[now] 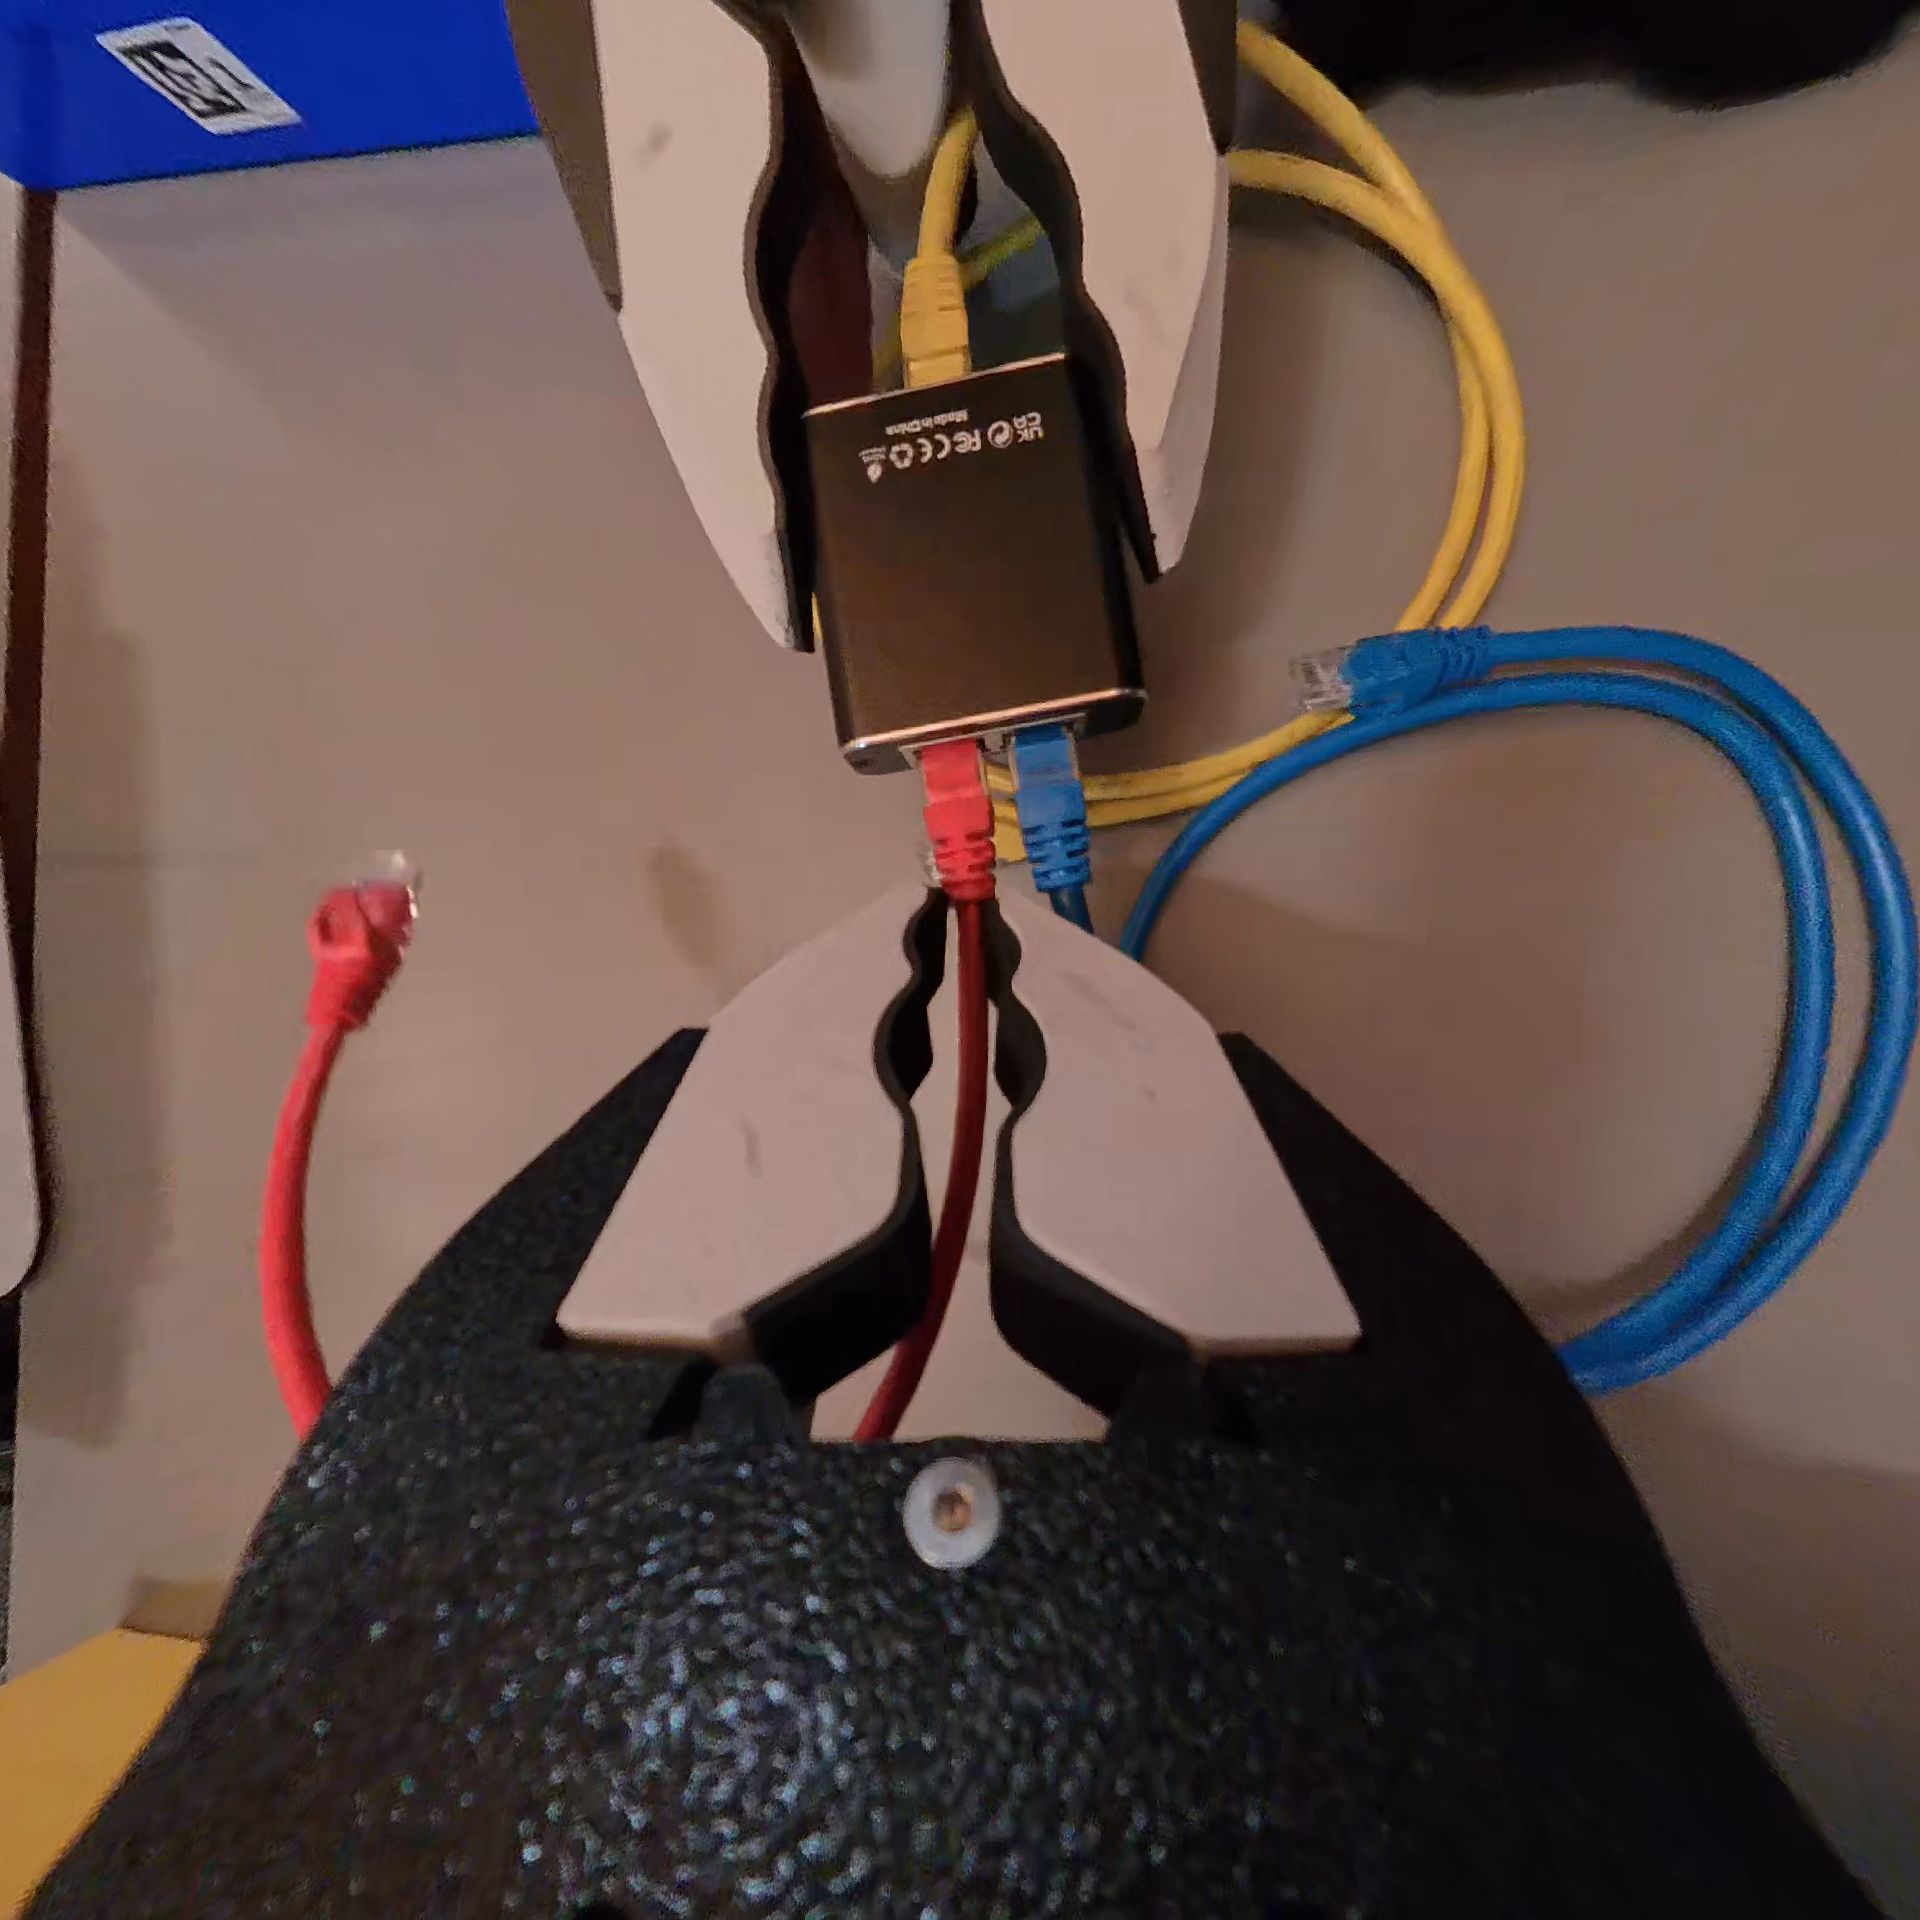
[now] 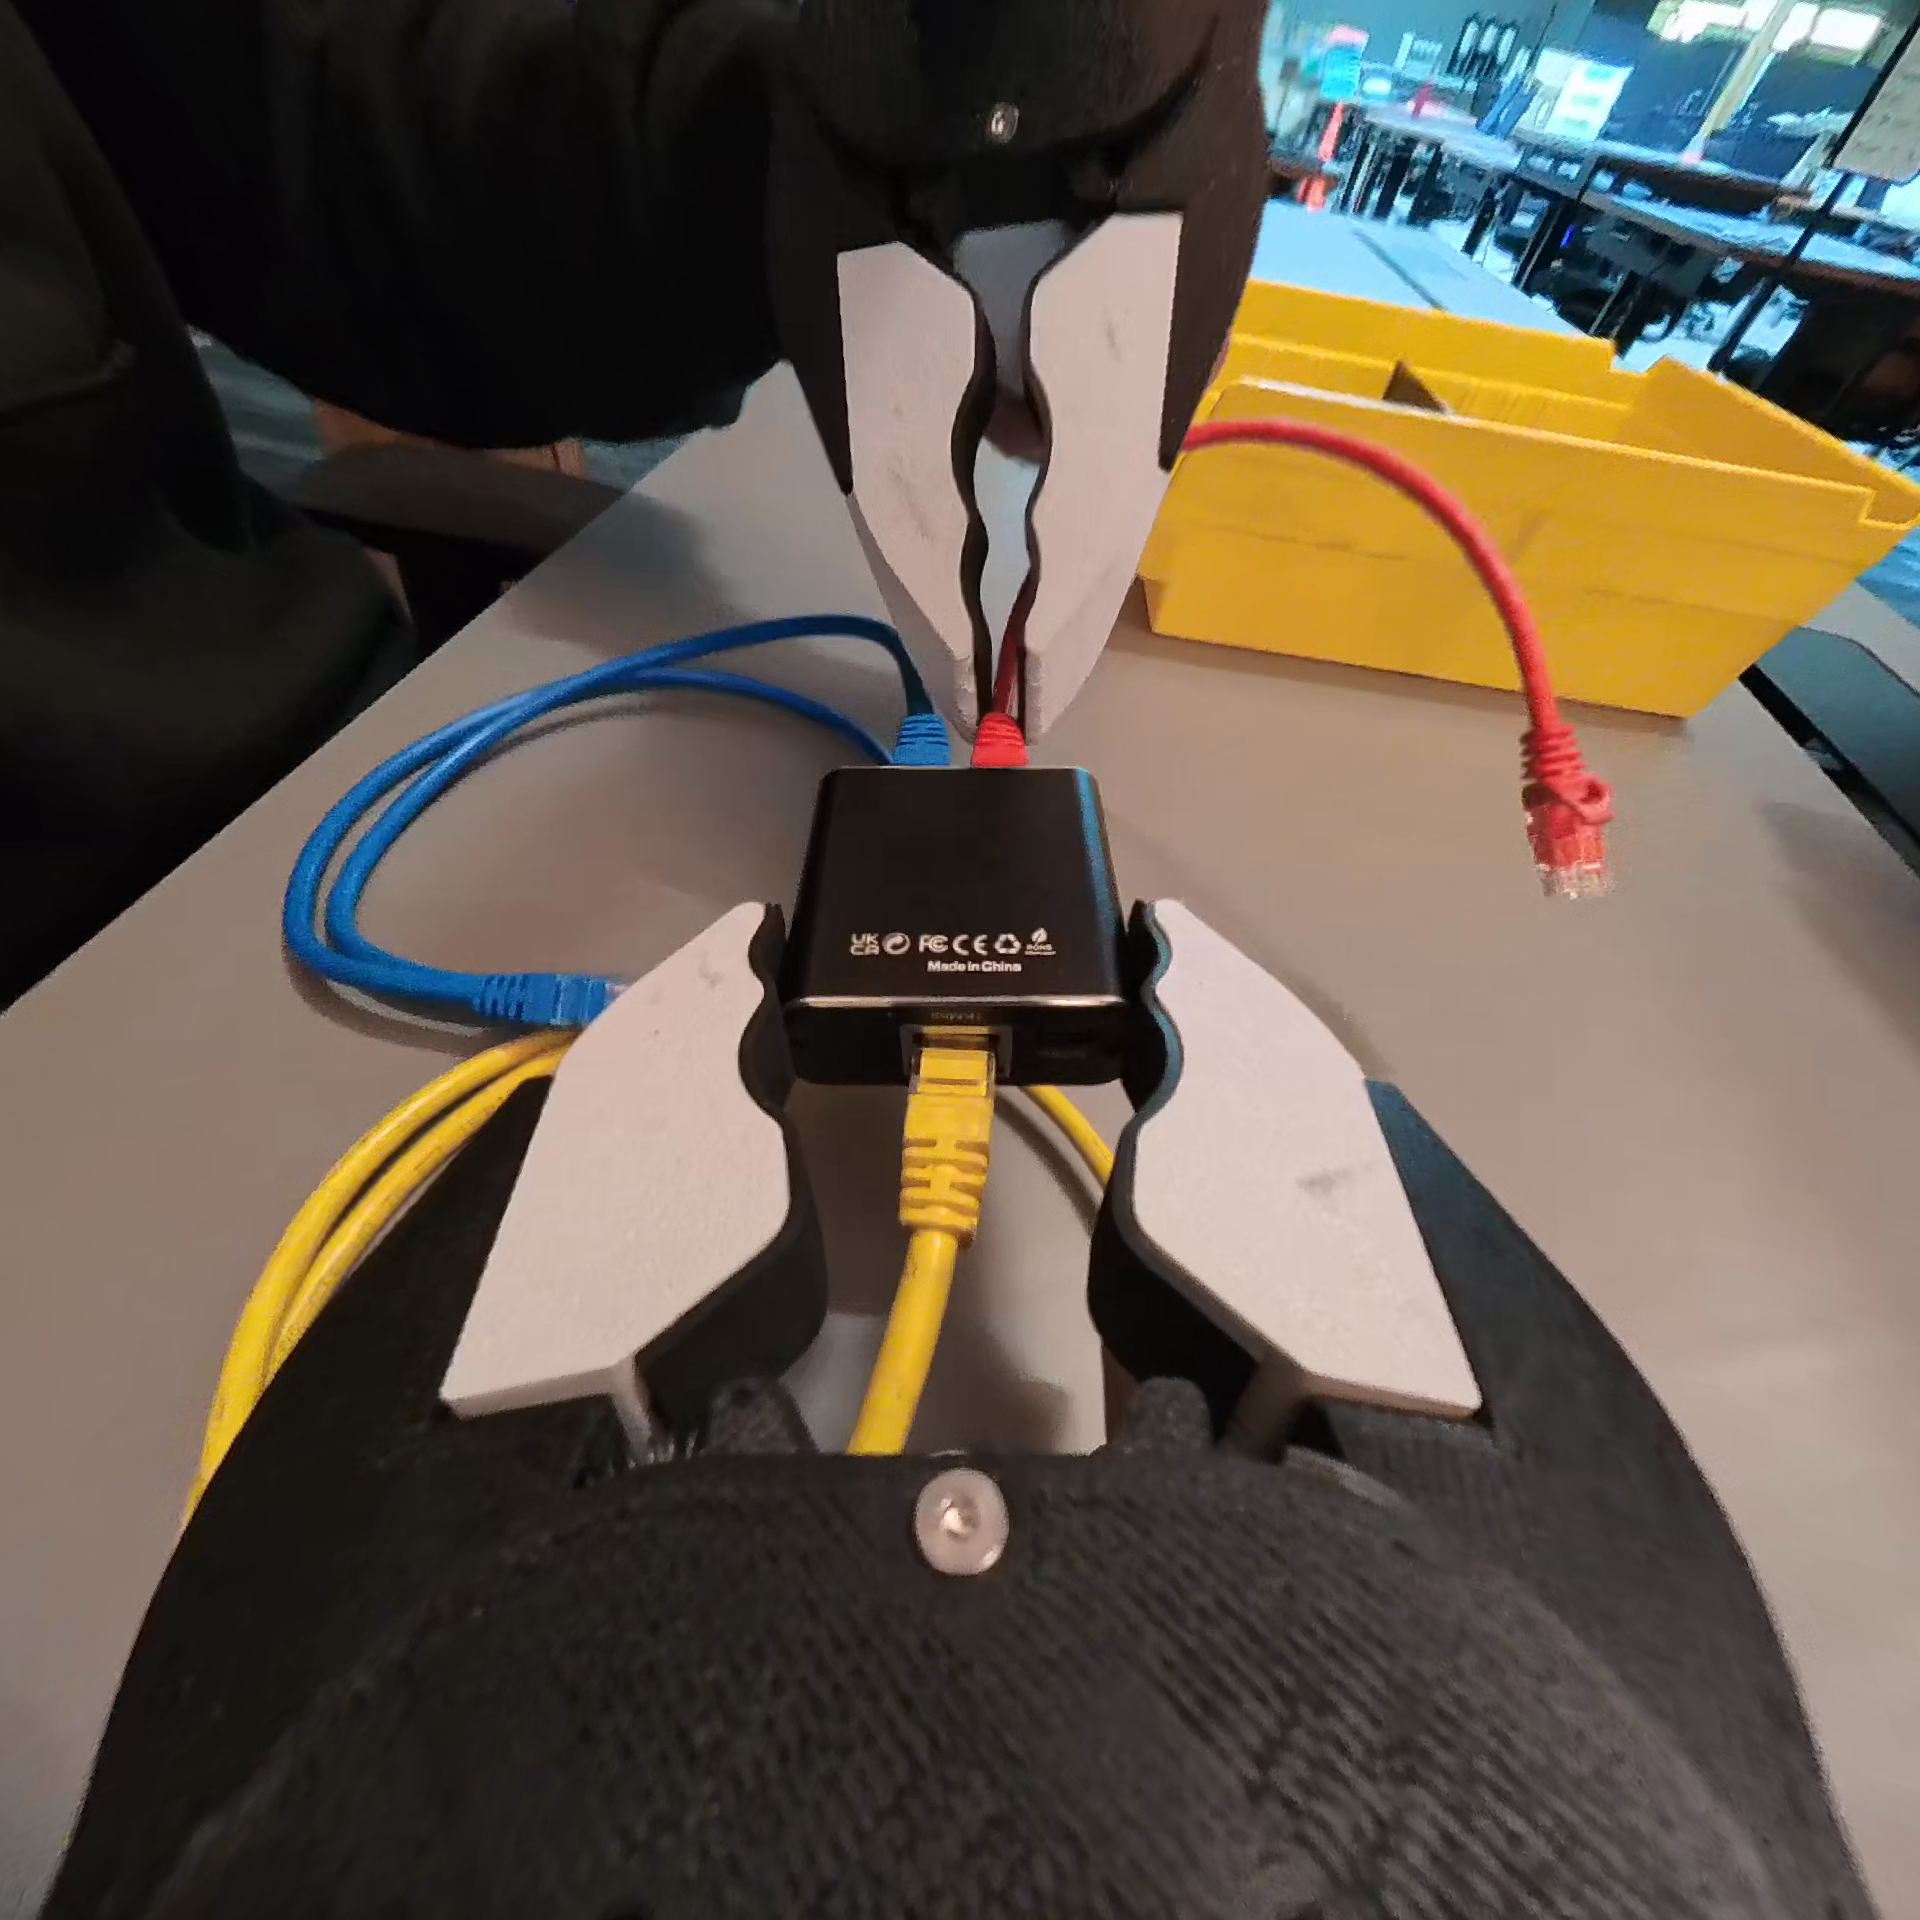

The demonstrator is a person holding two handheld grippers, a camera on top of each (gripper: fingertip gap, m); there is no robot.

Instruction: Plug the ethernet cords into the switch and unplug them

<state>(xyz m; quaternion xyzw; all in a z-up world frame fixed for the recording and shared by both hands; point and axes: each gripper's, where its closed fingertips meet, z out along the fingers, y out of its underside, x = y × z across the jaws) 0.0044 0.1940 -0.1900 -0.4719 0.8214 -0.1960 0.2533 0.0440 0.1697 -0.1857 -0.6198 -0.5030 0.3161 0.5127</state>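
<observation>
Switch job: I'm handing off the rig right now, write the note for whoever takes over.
Left hand-held gripper: shut on the red cord, just behind its plug at the switch.
Right hand-held gripper: shut on the switch, gripping its two sides and steadying it on the table.
Plugged in: red and blue cord side by side at one end, yellow cord at the opposite end.
Free ends: red's other plug hangs off the table surface; blue's lies on the table.
Cannot tell whether red is going in or coming out. Left: unplug whatever remains seated.
</observation>
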